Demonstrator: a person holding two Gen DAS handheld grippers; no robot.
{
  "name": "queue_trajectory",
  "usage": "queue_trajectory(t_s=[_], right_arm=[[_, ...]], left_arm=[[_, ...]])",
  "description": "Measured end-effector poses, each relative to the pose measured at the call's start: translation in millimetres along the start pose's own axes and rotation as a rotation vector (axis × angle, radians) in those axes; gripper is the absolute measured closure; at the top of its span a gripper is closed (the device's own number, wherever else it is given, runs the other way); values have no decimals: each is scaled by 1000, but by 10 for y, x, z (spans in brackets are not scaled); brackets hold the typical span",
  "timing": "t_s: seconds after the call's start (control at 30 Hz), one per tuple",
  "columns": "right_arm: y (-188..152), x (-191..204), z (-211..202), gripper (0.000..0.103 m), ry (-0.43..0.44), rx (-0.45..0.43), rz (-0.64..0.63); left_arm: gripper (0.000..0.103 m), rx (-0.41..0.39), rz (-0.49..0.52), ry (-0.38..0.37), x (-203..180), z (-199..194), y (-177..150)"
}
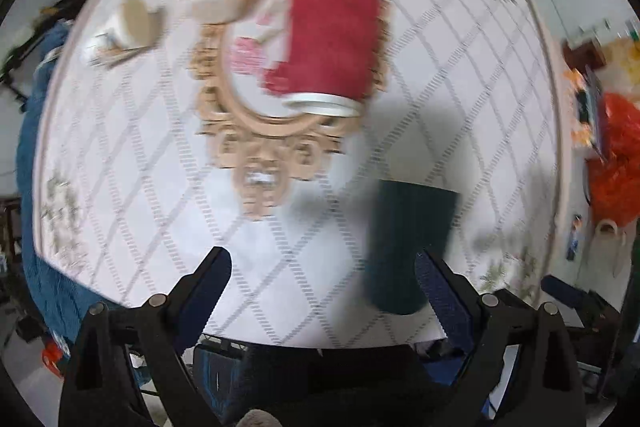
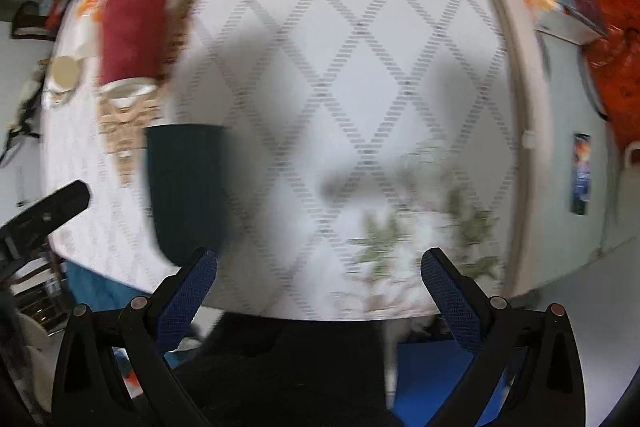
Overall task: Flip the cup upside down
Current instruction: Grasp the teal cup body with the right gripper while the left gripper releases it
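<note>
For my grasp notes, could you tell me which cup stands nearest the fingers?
The dark green cup, by the near table edge; the red cup and the others sit farther back.

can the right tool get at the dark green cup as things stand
Probably yes. The right tool is open and empty, and the dark green cup stands just beyond its left finger; bare tablecloth lies between, so a small leftward shift should do.

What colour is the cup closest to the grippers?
Dark green, almost teal-black; it shows best in the left wrist view, standing on the quilted table.
</note>
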State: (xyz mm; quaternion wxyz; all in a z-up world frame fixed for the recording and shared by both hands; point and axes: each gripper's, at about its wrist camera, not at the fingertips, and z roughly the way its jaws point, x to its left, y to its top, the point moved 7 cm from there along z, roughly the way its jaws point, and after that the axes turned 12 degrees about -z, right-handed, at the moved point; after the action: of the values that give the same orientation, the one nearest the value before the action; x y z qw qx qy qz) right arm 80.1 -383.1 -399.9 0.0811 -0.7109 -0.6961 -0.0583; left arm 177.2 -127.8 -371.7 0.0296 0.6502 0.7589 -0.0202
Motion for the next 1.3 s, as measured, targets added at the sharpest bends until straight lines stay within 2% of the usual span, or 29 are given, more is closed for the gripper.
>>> queue_trajectory(t_s=[0.07,0.23,0.4,0.6,0.73,1.03,1.17,1.23,1.3], right_arm=[[56,157,47,0,41,-5,-10],[293,506,267,7,123,3,11],[393,673,457,24,118,47,0],[438,774,558,33,137,53,-4],[458,828,567,35,126,54,-14],[441,814,456,34,99,47,-25],[472,857,112,24,28,-2,-150],[514,958,-116,17,-77,-30,-315],[542,1132,-324,11,-218,-69,-552]], left_arm=[[9,-26,-42,30,175,15,5],[9,25,-132,70,578,294,-96],[9,52,-168,80,793,467,-177],[9,58,-177,64,857,573,-237],[9,50,-162,62,872,572,-242],[9,39,-133,51,832,500,-215],[9,14,-126,66,841,445,-164],[9,0,-121,77,861,446,-133],[8,-19,-111,85,875,462,-104]])
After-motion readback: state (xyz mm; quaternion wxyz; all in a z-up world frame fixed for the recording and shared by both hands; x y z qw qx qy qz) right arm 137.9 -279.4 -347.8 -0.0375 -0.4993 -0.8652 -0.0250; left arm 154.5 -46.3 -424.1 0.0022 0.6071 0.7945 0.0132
